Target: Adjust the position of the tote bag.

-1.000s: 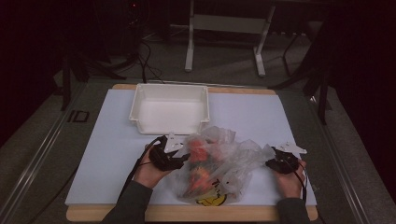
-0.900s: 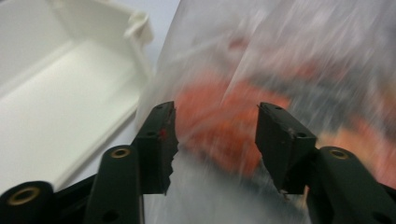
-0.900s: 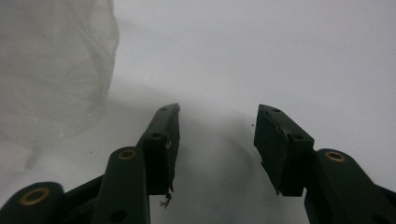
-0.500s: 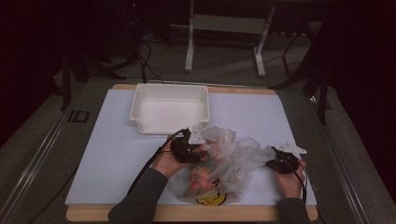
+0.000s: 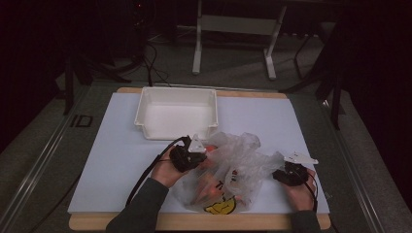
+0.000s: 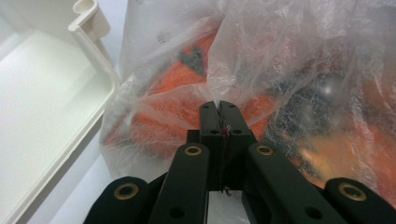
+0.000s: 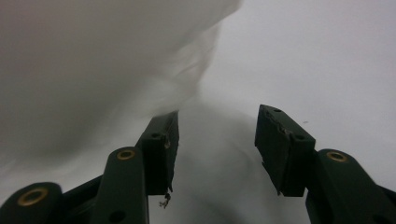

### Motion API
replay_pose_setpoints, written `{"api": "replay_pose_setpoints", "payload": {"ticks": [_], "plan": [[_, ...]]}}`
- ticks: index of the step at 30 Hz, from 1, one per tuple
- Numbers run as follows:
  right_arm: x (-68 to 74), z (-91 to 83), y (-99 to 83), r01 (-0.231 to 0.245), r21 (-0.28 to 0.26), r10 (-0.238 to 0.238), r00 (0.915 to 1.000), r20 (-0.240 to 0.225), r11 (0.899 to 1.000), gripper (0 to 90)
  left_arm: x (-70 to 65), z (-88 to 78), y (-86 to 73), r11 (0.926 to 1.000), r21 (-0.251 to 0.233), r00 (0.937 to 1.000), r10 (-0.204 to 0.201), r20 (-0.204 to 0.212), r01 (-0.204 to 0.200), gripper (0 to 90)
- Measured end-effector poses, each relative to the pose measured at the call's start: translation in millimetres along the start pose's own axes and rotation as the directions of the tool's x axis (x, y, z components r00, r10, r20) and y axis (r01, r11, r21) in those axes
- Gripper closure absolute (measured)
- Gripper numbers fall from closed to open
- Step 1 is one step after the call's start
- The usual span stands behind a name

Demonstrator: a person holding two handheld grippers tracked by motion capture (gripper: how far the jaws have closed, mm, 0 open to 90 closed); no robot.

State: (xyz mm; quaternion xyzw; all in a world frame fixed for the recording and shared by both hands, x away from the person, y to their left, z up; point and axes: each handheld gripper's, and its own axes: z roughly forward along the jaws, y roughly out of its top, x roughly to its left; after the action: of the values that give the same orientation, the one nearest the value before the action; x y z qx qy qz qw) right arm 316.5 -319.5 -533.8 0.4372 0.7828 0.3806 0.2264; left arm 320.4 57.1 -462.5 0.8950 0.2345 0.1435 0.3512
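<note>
The left gripper [image 6: 219, 108] has just been closing and now pinches a fold of the clear plastic bag [image 5: 228, 170], which lies on the white mat [image 5: 111, 160] between the two hands, just in front of the white tray [image 5: 177, 114]. The right gripper [image 7: 217, 128] stands open at the bag's right edge with nothing between its jaws (film brushes one jaw), so the bag lies to its left, and the left hand is the one nearer the tray.

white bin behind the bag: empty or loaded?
Empty. The white bin shows a bare floor in the high view; the orange items sit inside the plastic bag.
</note>
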Motion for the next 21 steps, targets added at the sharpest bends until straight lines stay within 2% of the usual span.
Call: {"api": "replay_pose_setpoints", "payload": {"ticks": [3, 11, 21], "plan": [[3.8, -3.5, -1.6, -0.026, -0.017, 0.025, 0.9988, -0.042, 1.000, 48.8, 0.9, -0.5, -1.7, 1.0000, 0.001, 1.0000, -0.006, -0.004, 0.006, 89.8], [14.0, -13.2, 5.5, -0.008, -0.044, 0.004, 0.9958, -0.091, 0.999, 48.5, 0.5, 3.0, -2.5, 0.9999, 0.008, 1.0000, -0.006, -0.006, 0.006, 89.8], [26.4, -12.7, 19.1, -0.006, -0.069, -0.007, 0.9836, -0.180, 0.998, 46.7, -1.2, 5.0, -1.3, 0.9999, 0.014, 0.9999, 0.002, -0.013, -0.002, 89.6]]}}
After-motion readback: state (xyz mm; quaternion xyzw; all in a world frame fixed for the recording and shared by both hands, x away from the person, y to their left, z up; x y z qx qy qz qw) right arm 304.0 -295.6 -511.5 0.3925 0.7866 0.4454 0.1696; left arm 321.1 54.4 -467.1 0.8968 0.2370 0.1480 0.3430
